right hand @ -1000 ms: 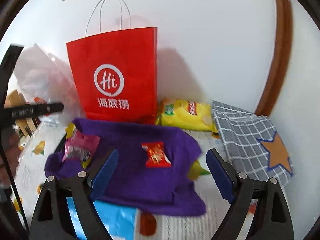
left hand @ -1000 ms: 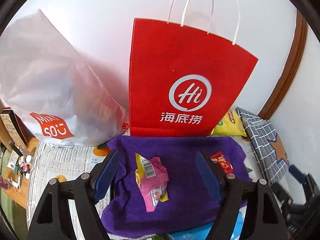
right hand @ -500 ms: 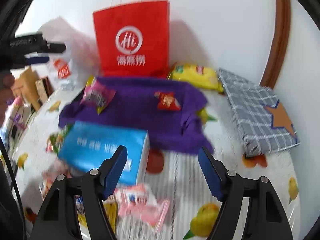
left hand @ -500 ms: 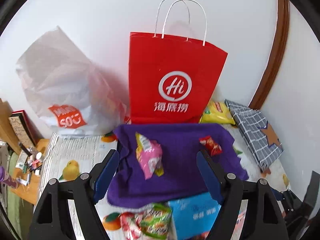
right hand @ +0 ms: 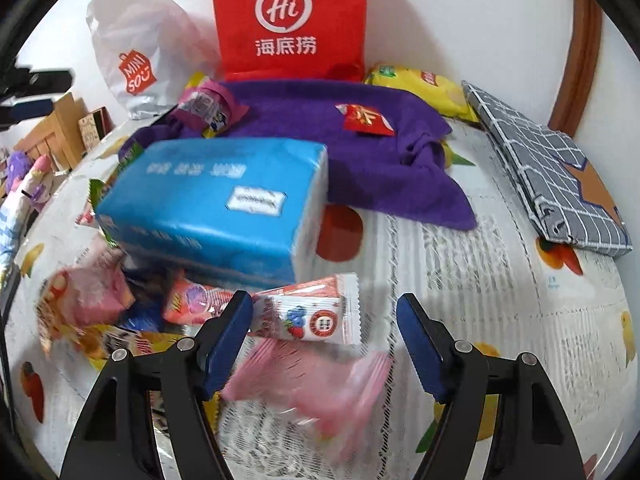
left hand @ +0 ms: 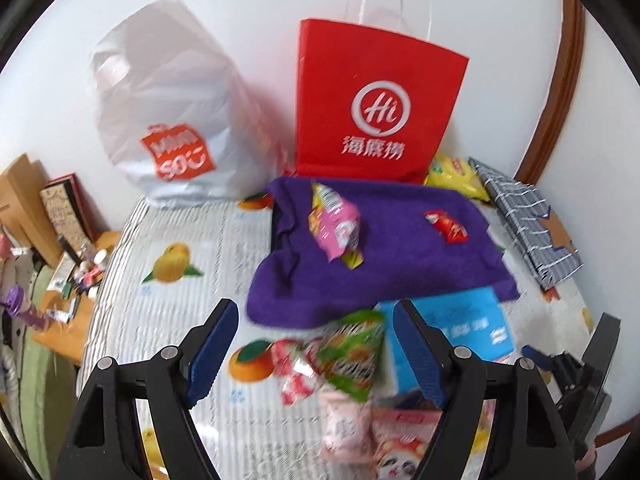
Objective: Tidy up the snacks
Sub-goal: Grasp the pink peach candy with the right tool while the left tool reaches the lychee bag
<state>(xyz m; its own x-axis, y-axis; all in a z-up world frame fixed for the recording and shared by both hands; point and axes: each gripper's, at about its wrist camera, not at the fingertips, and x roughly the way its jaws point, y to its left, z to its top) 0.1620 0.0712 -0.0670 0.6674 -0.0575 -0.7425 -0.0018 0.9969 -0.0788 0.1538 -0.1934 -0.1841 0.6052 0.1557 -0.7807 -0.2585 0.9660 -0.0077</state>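
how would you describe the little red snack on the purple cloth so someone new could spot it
Start at the red paper bag standing against the wall; the purple cloth is spread in front of it. Two packets lie on the cloth: the small red packet sits alone toward the right side, flat and red, unlike the larger pink packet at the left edge.

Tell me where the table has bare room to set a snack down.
Free: the tablecloth left of the purple cloth, below the white bag; also the strip between the purple cloth and the grey checked pouch, right of the blue tissue pack. Crowded: the snack heap beside that pack.
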